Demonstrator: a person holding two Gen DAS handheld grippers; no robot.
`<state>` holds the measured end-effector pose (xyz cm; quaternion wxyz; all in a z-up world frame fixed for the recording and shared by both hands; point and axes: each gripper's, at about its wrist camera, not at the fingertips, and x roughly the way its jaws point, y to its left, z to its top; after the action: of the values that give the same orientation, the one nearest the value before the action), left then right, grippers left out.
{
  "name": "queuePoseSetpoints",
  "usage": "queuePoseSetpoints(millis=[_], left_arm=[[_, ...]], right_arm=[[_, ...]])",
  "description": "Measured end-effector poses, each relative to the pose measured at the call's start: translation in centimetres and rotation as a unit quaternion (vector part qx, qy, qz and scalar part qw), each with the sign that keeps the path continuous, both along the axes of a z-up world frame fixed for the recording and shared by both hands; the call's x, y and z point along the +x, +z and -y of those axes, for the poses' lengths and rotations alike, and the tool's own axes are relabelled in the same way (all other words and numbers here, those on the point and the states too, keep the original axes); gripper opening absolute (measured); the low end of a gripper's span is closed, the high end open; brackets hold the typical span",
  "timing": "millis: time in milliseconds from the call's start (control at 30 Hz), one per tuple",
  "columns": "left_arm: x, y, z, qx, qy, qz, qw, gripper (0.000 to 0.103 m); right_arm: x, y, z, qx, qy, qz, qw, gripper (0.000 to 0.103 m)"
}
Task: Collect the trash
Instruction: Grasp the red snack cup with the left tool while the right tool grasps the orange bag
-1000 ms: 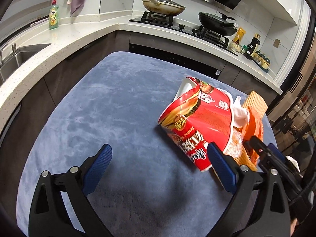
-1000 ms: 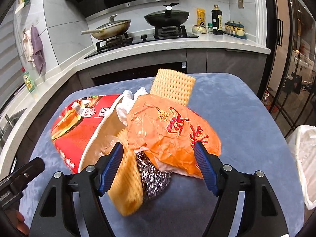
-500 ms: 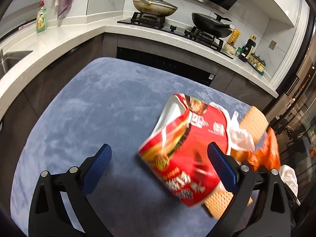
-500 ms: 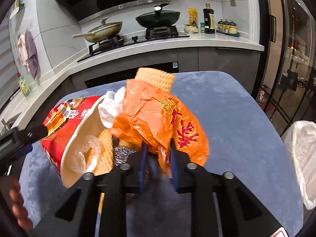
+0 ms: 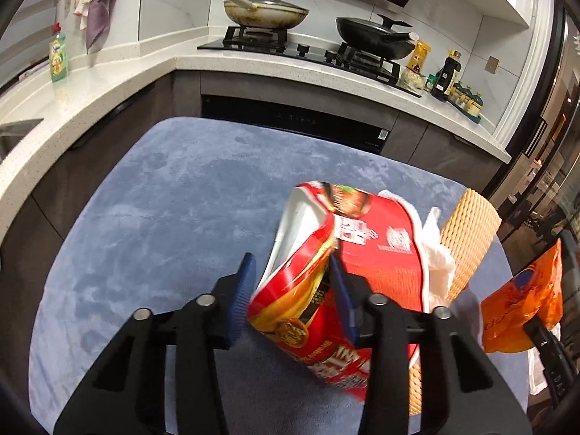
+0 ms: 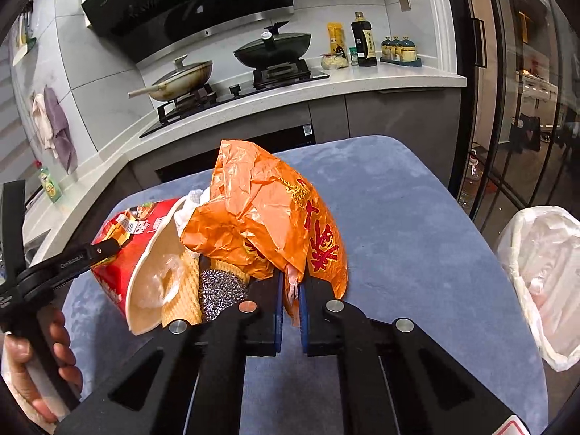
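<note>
A red instant-noodle bowl (image 5: 366, 253) lies on its side on the blue table mat (image 5: 163, 217). My left gripper (image 5: 290, 290) is closing on the bowl's torn lid flap, with the flap between its blue pads. The bowl also shows in the right wrist view (image 6: 130, 250). My right gripper (image 6: 290, 301) is shut on an orange plastic bag (image 6: 268, 210) and holds it lifted above the mat. The bag shows at the right edge of the left wrist view (image 5: 525, 301).
A yellow waffle sponge (image 5: 467, 239), white tissue (image 5: 438, 257) and a steel scourer (image 6: 221, 290) lie by the bowl. A bin lined with a white bag (image 6: 543, 275) stands right of the table. Counter, hob and pans are behind.
My right gripper shut on the orange bag and lifted it off the pile. My left gripper moved right to the bowl and its jaws narrowed around the lid flap.
</note>
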<state>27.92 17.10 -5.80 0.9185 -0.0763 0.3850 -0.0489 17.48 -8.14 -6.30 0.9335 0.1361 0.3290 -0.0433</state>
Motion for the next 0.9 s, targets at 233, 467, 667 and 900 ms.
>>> queuePoseSetpoints(millis=[233,467,667,900], left_arm=[[-1.7,1.2,-1.0,-0.004,0.011,0.007,0.9999,0.024],[-4.7,3.5,-2.4,-0.004,0.01,0.024,0.9997,0.024],[-7.6,5.4,-3.6,-0.012,0.007,0.032,0.9994,0.024],[-11.0,6.9,-3.6,-0.018,-0.012,0.039,0.999,0.024]], right_arm=[[-1.5,1.1,0.8,0.005,-0.004,0.011,1.0,0.007],[-3.3,2.2,1.1,0.006,-0.004,0.023,1.0,0.007],[-5.0,2.9,1.8,0.012,-0.007,0.031,0.999,0.007],[-7.0,3.2,2.5,0.02,-0.006,0.032,0.999,0.007]])
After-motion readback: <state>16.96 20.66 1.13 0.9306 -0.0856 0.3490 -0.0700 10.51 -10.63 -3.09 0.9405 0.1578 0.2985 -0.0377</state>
